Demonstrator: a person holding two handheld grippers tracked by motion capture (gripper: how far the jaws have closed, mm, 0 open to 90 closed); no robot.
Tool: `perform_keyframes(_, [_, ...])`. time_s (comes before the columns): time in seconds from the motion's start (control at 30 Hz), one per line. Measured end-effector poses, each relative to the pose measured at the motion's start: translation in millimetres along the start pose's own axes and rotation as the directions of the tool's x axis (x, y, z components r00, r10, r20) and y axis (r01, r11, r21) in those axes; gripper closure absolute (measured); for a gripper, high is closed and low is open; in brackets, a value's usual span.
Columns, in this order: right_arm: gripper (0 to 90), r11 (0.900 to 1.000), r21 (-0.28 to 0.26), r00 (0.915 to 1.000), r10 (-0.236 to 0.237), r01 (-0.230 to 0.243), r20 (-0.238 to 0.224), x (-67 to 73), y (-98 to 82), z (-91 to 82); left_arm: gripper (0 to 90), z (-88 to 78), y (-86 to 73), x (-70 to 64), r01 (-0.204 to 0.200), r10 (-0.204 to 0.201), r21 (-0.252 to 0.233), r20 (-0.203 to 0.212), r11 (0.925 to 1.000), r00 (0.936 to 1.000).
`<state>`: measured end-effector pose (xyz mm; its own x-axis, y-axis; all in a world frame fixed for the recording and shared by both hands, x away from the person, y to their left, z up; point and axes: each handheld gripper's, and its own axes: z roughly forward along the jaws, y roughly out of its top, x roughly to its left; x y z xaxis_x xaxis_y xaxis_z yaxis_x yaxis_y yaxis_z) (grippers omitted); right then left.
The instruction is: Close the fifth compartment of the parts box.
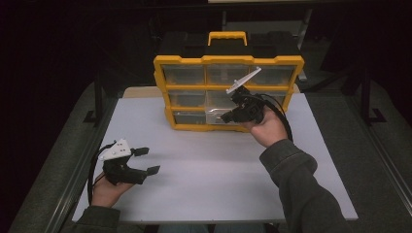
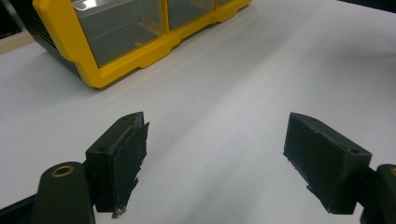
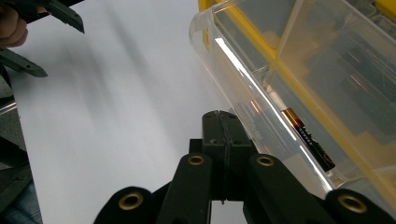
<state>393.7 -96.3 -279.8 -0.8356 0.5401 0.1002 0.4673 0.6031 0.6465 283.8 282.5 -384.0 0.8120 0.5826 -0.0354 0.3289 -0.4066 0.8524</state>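
While the right gripper (image 3: 219, 121), jaws pressed together and empty, sits at the clear drawer (image 3: 261, 93) of the yellow organiser (image 1: 228, 92) upper centre, the battery (image 3: 308, 140) lies inside; closed jaws may slip off. Left gripper (image 2: 215, 158): open, lower left.
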Motion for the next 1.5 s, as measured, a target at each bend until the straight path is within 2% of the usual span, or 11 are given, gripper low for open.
perform_keyframes(0.63, [89.1,1.0,-0.002,0.9989,0.022,-0.022,0.042,-12.3,5.8,0.6,21.0,-1.2,0.4,1.1,-0.008,0.008,0.005,-0.001,1.0,1.0])
perform_keyframes(0.83, [89.1,0.999,-0.007,0.9977,0.049,-0.049,0.048,-16.0,5.9,-1.5,21.0,-0.9,0.4,0.7,-0.006,0.006,-0.001,-0.001,1.0,1.0])
perform_keyframes(1.5, [89.1,0.999,-0.006,0.9949,0.051,-0.051,0.087,-21.4,7.8,-0.2,21.1,-0.5,0.0,0.9,0.0,0.0,-0.004,-0.003,1.0,1.0])
